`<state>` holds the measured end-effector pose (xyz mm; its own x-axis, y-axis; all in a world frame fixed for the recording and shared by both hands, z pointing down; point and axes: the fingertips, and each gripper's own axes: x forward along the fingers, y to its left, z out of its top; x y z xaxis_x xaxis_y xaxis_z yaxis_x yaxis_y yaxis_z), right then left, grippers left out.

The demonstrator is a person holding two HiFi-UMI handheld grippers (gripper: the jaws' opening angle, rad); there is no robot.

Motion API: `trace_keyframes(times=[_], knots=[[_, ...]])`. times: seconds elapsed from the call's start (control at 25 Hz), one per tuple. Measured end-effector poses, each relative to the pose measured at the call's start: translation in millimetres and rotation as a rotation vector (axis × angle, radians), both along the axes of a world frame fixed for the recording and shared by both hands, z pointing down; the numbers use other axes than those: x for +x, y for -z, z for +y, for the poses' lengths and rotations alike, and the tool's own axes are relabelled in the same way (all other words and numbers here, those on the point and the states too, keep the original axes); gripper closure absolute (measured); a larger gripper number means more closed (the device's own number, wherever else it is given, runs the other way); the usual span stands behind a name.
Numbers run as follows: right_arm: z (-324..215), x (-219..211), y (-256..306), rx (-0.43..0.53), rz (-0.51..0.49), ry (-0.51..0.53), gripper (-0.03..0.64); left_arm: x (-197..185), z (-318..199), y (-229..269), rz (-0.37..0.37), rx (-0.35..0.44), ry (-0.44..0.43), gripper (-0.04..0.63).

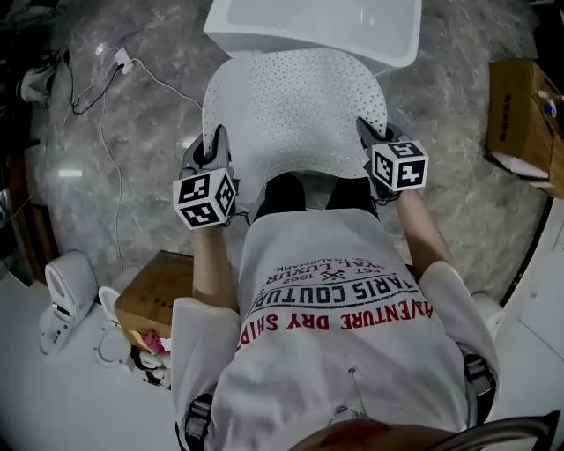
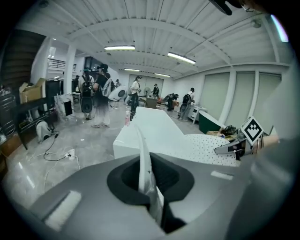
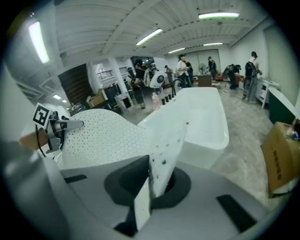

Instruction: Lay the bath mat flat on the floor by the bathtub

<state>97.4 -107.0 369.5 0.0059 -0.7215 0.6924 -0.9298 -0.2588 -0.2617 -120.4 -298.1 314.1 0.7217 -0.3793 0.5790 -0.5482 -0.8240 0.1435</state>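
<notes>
White bath mat (image 1: pixel 295 110), dark dots

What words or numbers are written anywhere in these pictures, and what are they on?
"1993": on the person's white T-shirt, upside down in the head view.
"ARIS COUTUR": dark letters on the same shirt, both ends lost in folds.
"VENTURE DRY SHIP": red letters on the same shirt, ends cut off.
Small line just under "1993": too blurred to read.
Print on the cardboard box: too blurred to read.

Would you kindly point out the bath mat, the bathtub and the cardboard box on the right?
bath mat (image 1: pixel 295 110), head view, its dotted middle.
bathtub (image 1: pixel 317 22), head view, inside of its white basin.
cardboard box (image 1: pixel 515 106), head view, its brown top face.
</notes>
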Motion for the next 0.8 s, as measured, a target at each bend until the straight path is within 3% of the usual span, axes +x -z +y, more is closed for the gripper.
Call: trace_keyframes(times=[0.28, 0.8], knots=[[4.7, -15.7, -34.1, -0.064, 0.011, -0.174, 0.604, 18.3, -42.0, -46.6, -0.035, -0.047, -0.183, 0.574], [5.4, 2.2, -173.7, -0.157, -0.014, -0.241, 0.604, 52.0, -49.6, -198.7, -0.086, -0.079, -0.227, 0.574]])
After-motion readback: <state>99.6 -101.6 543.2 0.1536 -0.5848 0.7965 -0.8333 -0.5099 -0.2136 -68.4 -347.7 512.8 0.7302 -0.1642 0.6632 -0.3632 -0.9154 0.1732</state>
